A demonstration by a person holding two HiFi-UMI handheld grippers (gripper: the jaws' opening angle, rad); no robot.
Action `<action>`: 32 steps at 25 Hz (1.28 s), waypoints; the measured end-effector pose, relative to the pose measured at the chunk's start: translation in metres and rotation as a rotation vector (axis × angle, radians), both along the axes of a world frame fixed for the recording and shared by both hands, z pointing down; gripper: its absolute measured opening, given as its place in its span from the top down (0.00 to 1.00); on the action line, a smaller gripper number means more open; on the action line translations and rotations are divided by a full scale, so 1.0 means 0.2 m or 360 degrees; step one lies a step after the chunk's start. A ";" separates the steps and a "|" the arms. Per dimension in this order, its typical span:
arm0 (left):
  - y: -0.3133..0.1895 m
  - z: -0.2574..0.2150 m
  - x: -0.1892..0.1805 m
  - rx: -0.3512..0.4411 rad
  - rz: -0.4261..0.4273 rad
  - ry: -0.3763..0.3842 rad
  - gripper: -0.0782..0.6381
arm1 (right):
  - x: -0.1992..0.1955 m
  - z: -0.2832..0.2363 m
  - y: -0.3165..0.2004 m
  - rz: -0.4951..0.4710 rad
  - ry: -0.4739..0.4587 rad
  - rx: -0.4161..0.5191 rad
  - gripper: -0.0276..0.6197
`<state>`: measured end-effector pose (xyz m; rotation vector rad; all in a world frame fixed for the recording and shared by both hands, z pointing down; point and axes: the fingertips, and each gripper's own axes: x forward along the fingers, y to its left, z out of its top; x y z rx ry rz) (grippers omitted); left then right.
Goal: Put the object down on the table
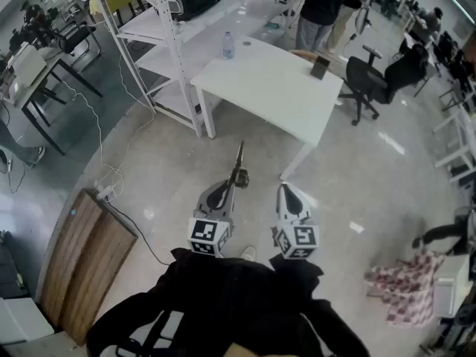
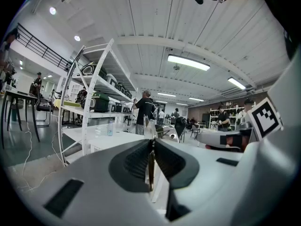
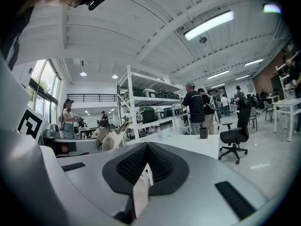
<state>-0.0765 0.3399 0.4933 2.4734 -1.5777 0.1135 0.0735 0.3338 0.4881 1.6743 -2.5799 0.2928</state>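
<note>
A: So, head view: which step is going on?
B: Probably the approach: the left hand-held gripper (image 1: 232, 186) is pinching a slender dark object (image 1: 239, 162) over the floor, well apart from the white table (image 1: 275, 88).
A: And the left gripper view?
B: Its jaws are clamping that object edge-on; next it is likely needing carrying forward and lowering onto bare top, clear of the bottle (image 2: 109, 127).
A: Right gripper view?
B: The right hand-held gripper (image 3: 146, 161) is sitting pressed together, apparently empty; a dark cup (image 3: 203, 133) is standing on the table.
</note>
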 end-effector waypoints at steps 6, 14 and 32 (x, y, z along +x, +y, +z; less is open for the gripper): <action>0.00 -0.01 0.04 0.0008 -0.0011 0.0005 0.85 | 0.05 0.02 0.00 -0.0004 0.0018 -0.0013 0.95; -0.03 -0.05 0.14 0.0035 -0.0032 -0.0004 0.85 | 0.14 -0.01 -0.04 -0.0025 -0.0007 0.0006 0.95; -0.12 0.06 0.29 0.0038 -0.0097 0.0008 0.85 | 0.30 0.03 -0.16 -0.0090 -0.0010 0.0016 0.95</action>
